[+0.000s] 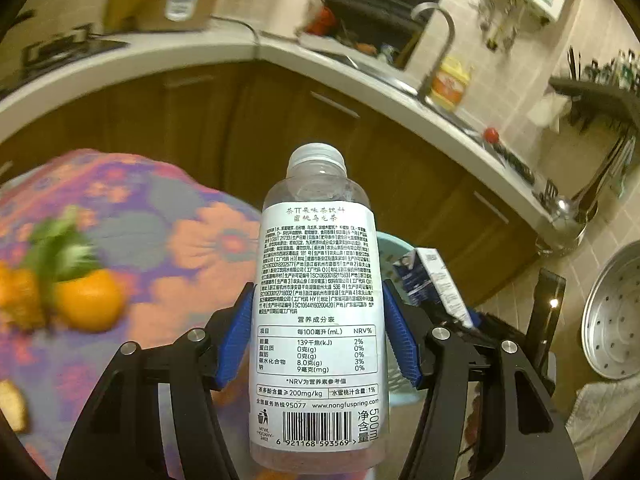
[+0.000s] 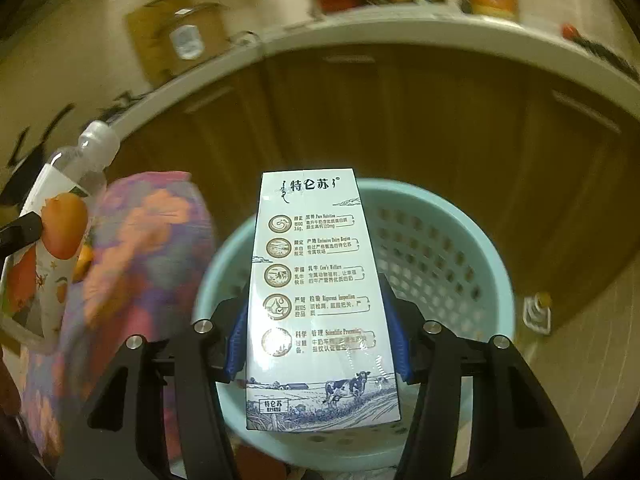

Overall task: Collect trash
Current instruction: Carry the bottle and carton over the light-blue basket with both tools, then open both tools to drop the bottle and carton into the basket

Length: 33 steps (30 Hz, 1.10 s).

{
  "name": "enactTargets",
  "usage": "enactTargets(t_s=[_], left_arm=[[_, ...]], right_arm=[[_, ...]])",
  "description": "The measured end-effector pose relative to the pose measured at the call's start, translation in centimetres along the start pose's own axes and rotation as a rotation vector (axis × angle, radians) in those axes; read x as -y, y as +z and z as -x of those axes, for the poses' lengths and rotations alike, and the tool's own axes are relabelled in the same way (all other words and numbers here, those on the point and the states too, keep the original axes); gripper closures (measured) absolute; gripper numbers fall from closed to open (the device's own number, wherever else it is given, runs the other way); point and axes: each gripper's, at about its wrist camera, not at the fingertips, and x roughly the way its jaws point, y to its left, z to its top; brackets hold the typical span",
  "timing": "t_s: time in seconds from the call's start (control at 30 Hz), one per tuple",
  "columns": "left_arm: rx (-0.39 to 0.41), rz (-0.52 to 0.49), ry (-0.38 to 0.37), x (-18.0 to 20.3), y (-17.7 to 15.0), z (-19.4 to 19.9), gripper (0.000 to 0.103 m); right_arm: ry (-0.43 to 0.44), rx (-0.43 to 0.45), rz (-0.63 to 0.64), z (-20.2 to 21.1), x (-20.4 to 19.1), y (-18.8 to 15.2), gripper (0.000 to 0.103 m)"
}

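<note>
Both loads are at the drop stage: the right hand-held gripper [image 2: 318,334], clamped on the white-and-blue milk carton [image 2: 320,300], hangs over the pale-blue perforated plastic basket [image 2: 452,240], so it need only part its fingers, while the left hand-held gripper [image 1: 318,334], clamped on the clear, empty-looking plastic tea bottle [image 1: 318,304], must first shift right over that basket.

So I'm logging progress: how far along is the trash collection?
Nothing visibly binned yet. In hand: the left claw grips a clear plastic tea bottle, and the right claw holds a white milk carton above the pale blue perforated basket. Left: dropping both in.
</note>
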Motion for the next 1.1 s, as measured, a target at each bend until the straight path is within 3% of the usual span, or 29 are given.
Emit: enactTargets(t_s=[0.23,0.37,0.5,0.8,1.1], left_arm=[[-0.099,0.002,-0.015,3.0,-0.4,-8.3,0.043],[-0.124,0.007,-0.016,4.0,-0.7,-10.6,0.042],[-0.125,-0.007,-0.034,5.0,-0.5,-11.0,0.040],[-0.054,-0.067,-0.068,5.0,-0.2,-5.7,0.039],[0.094,-0.060,-0.041,1.7,-0.8,3.9,0.034]], right_arm=[[-0.036,-0.070,-0.087,-2.6,2.9,-0.4,0.050],[-0.026,-0.110,-0.125,-3.5,4.2,-0.5,0.049],[-0.007,-0.137,-0.146,-3.9,4.8,-0.7,0.041],[0.025,-0.086,-0.117,-1.4,3.3,-0.2,0.041],[0.140,0.063,0.050,4.4,-5.3,1.6,0.041]])
